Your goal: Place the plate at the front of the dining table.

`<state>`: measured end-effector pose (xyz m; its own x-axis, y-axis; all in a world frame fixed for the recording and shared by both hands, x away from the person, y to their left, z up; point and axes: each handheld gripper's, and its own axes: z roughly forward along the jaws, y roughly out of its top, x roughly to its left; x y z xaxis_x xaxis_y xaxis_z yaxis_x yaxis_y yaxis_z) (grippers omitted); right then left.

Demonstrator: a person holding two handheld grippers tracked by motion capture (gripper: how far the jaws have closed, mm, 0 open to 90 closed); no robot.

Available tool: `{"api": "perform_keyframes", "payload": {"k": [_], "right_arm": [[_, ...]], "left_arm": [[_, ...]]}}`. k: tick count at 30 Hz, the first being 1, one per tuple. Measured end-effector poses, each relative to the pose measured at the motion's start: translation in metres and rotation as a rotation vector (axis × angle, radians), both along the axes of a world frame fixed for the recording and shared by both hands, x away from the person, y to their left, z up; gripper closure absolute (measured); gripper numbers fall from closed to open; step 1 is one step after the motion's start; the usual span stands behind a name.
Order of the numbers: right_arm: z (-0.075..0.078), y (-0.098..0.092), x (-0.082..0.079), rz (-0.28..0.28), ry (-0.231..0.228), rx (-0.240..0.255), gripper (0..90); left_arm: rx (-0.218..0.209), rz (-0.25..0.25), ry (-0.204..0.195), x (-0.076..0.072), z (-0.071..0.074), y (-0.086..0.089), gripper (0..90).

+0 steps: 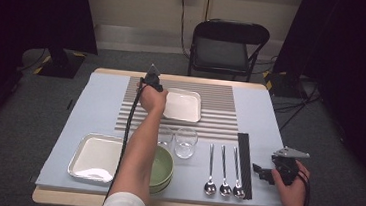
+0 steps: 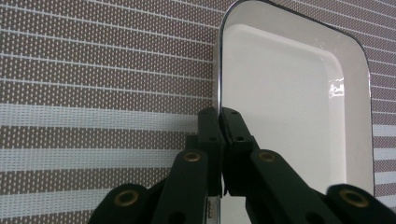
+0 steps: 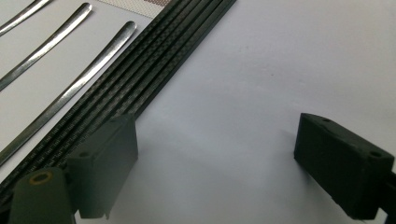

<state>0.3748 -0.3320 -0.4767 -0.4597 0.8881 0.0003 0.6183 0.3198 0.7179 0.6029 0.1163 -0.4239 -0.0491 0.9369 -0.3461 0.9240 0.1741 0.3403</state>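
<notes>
Where the left hand-held gripper point(image 2: 219, 122) clamps: white tray's point(image 2: 289, 107) rim.

white square tray point(image 2: 289, 107) | lies flat on striped mat point(image 2: 93, 93) | left rim pinched

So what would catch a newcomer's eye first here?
The left gripper, reaching far across the table, is clamped on the rim of a white tray on the striped mat. Near the front edge, the right gripper sits open on the cloth beside black chopsticks and three spoons.
</notes>
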Motion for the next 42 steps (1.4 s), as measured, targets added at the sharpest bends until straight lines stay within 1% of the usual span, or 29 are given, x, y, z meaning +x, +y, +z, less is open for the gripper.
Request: {"api": "perform_keyframes", "payload": {"k": [2,3,5,6,7,10,11,12,13,14,16,17,19,20,22,24,26,27,28,29,30,32,33,35,37,38,40,41,42], "right_arm": [[0.0,0.0,0.0,0.0,0.0,0.0,12.6],[0.0,0.0,0.0,-0.001,-0.001,-0.001,12.6],[0.0,0.0,0.0,0.0,-0.002,-0.002,12.6],[0.0,0.0,0.0,0.0,-0.002,-0.002,12.6],[0.0,0.0,0.0,0.0,-0.002,-0.002,12.6],[0.0,0.0,0.0,0.0,-0.001,-0.002,12.6],[0.0,0.0,0.0,0.0,-0.002,-0.002,12.6],[0.0,0.0,0.0,0.0,0.0,0.0,12.6],[0.0,0.0,0.0,0.001,-0.002,-0.003,12.6],[0.0,0.0,0.0,0.001,-0.002,-0.002,12.6],[0.0,0.0,0.0,0.001,-0.001,-0.002,12.6],[0.0,0.0,0.0,0.001,-0.002,-0.001,12.6],[0.0,0.0,0.0,0.0,0.0,-0.001,12.5],[0.0,0.0,0.0,0.0,0.0,0.0,12.6],[0.0,0.0,0.0,-0.001,-0.001,-0.002,12.6],[0.0,0.0,0.0,0.0,0.0,0.0,12.6],[0.0,0.0,0.0,0.0,0.0,0.0,12.5],[0.0,0.0,0.0,0.0,-0.001,-0.001,12.6],[0.0,0.0,0.0,0.0,0.0,-0.001,12.6],[0.0,0.0,0.0,0.0,-0.001,-0.001,12.6],[0.0,0.0,0.0,0.0,-0.001,-0.001,12.6],[0.0,0.0,0.0,0.0,-0.001,-0.001,12.5],[0.0,0.0,0.0,0.0,-0.001,-0.001,12.6],[0.0,0.0,0.0,0.0,0.001,0.0,12.5],[0.0,0.0,0.0,0.0,0.001,0.0,12.6],[0.0,0.0,0.0,0.0,-0.001,-0.001,12.5],[0.0,0.0,0.0,-0.001,0.002,0.001,12.5],[0.0,0.0,0.0,0.0,0.0,-0.001,12.5],[0.0,0.0,0.0,-0.001,0.002,0.0,12.5]], "left_arm": [[0.001,-0.009,-0.002,0.0,0.0,0.001,88.5],[0.004,-0.024,0.002,0.0,0.0,0.002,88.5],[0.007,-0.02,-0.003,0.001,-0.001,0.002,88.5],[0.007,-0.01,-0.002,0.001,-0.001,0.001,88.6],[0.008,-0.016,-0.001,0.001,-0.001,0.002,88.5],[0.005,-0.009,-0.003,0.001,-0.001,0.002,88.5],[0.01,-0.018,-0.002,0.001,-0.001,0.002,88.5],[0.012,-0.012,-0.002,0.001,-0.001,0.002,88.5],[0.017,-0.017,-0.002,0.001,-0.001,0.003,88.5],[0.02,-0.013,-0.009,0.001,-0.001,0.003,88.6],[0.029,-0.006,0.0,0.0,-0.001,0.005,87.4],[0.024,-0.01,0.0,0.0,-0.001,0.006,87.3],[0.016,0.001,0.001,0.0,-0.001,0.007,87.2],[0.026,-0.002,0.002,-0.001,-0.001,0.008,86.9],[0.021,-0.003,0.005,-0.001,-0.002,0.008,86.0],[0.034,-0.007,0.002,-0.001,-0.003,0.009,84.9],[0.034,-0.019,0.009,-0.001,-0.004,0.01,84.9],[0.026,-0.002,0.005,-0.001,-0.004,0.009,84.6],[0.033,-0.013,0.005,-0.001,-0.003,0.01,84.6],[0.028,-0.008,0.002,-0.001,-0.003,0.01,84.3],[0.033,-0.009,-0.004,-0.001,-0.003,0.01,84.1],[0.035,-0.02,-0.004,-0.002,-0.002,0.01,83.3],[0.033,-0.01,-0.008,-0.002,-0.002,0.01,82.3],[0.03,-0.011,-0.009,-0.002,-0.001,0.011,80.9],[0.026,-0.004,-0.023,-0.003,0.0,0.011,79.7],[0.024,-0.012,-0.026,-0.003,0.0,0.012,78.2],[0.024,-0.011,-0.028,-0.004,0.001,0.012,76.7],[0.028,-0.023,-0.027,-0.004,0.001,0.013,76.4],[0.025,-0.017,-0.035,-0.005,0.001,0.013,75.3]]}}
